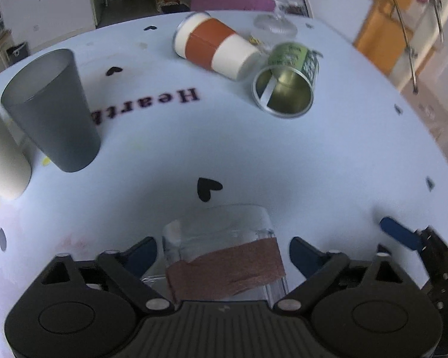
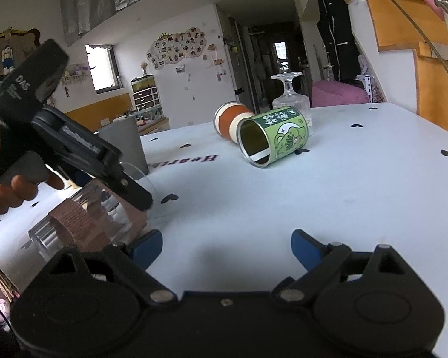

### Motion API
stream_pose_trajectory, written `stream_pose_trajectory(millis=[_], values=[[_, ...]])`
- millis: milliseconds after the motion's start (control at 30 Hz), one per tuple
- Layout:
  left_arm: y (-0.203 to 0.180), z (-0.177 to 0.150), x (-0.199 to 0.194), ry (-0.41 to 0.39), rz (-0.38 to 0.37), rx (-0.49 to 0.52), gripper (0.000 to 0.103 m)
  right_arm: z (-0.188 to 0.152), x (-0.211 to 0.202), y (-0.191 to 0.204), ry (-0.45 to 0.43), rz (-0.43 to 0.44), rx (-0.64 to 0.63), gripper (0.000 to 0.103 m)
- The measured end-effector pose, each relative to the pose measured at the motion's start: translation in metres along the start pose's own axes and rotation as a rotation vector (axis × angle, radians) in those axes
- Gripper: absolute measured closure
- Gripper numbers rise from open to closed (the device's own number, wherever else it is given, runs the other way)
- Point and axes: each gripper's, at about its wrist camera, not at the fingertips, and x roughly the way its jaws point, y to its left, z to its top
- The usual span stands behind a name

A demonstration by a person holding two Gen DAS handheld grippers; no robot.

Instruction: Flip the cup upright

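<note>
Your left gripper (image 1: 223,250) has its jaws spread on either side of the clear cup (image 1: 224,256) with the brown band, neither finger visibly touching it; the cup lies on its side on the table (image 1: 254,155), so this straddle likely prepares a grasp. Your right gripper (image 2: 227,246) waits beside it, jaws apart and empty. Farther off lie an orange-banded cup (image 1: 215,49) and a green tin (image 1: 286,86).

Daylight was soft and bluish on the table (image 1: 328,161), w/ a broad dim shadow just ahead of the left claw (image 1: 223,252). Strong fisheye bending at edges; slight motion blur throughout, esp. on the printed lettering (image 1: 152,104). Right view was brighter, window (image 2: 104,68) glare far off.
</note>
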Motion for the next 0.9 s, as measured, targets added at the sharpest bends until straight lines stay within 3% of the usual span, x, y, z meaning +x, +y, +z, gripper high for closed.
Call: stream_pose_trajectory(millis=[200,467,900], values=[[0.005,-0.004,-0.001,-0.008,-0.002,-0.005,0.022,0.001,-0.001,0.0,-0.002,0.007,-0.004,0.009],[0.029,-0.037,-0.047,-0.155,0.03,-0.053,0.023,0.003,-0.005,0.008,-0.014,0.017,-0.034,0.009],[0.109,-0.115,-0.129,-0.425,0.316,-0.186,0.024,0.009,0.005,0.043,0.011,0.068,-0.123,0.009]])
